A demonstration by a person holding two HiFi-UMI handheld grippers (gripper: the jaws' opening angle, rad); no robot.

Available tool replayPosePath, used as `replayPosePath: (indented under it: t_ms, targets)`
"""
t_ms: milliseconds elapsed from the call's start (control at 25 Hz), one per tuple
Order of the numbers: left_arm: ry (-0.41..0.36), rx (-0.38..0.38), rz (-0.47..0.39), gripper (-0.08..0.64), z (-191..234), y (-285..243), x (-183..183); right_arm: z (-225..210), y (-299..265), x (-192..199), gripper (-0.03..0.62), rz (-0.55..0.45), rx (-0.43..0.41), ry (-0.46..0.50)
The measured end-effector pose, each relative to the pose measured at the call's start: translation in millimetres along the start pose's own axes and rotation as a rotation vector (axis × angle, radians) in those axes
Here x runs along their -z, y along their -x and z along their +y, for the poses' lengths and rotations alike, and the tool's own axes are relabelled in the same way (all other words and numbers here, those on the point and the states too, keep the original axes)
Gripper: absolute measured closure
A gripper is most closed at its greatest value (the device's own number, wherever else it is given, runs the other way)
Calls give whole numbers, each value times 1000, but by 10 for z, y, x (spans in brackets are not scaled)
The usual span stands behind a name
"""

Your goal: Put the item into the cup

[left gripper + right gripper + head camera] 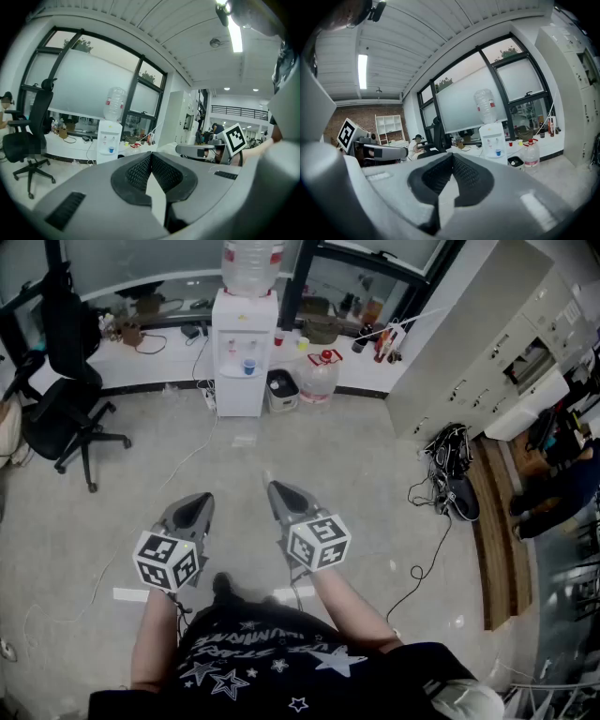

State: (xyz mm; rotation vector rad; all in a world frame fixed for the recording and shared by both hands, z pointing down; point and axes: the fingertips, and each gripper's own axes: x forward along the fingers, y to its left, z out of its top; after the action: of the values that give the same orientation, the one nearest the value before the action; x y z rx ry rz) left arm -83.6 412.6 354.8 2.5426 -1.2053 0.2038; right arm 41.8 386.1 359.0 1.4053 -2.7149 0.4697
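Observation:
No cup or item for the task can be picked out with certainty. Both grippers are held in front of the person's body, above the grey floor (356,456). My left gripper (200,502) is shut with nothing in it, its marker cube (169,560) nearer the body. My right gripper (278,490) is beside it, also shut and empty. In the left gripper view the black pads (138,172) meet at the tip and the right gripper (204,150) shows to the right. In the right gripper view the pads (464,173) are closed together and the left gripper (379,151) shows to the left.
A white water dispenser (242,352) stands at the far wall, a small blue cup (249,366) on its ledge and a water jug (319,376) on the floor beside it. A black office chair (66,399) is at left. Cables (450,474) and white cabinets (487,343) are at right.

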Motion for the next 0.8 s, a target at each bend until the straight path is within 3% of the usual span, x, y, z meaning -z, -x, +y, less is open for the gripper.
replayPosePath:
  t_ms: [800]
  targets:
    - [48,53,-9,552,385,-174,-50,-114,-255,10,592,19,100,-7]
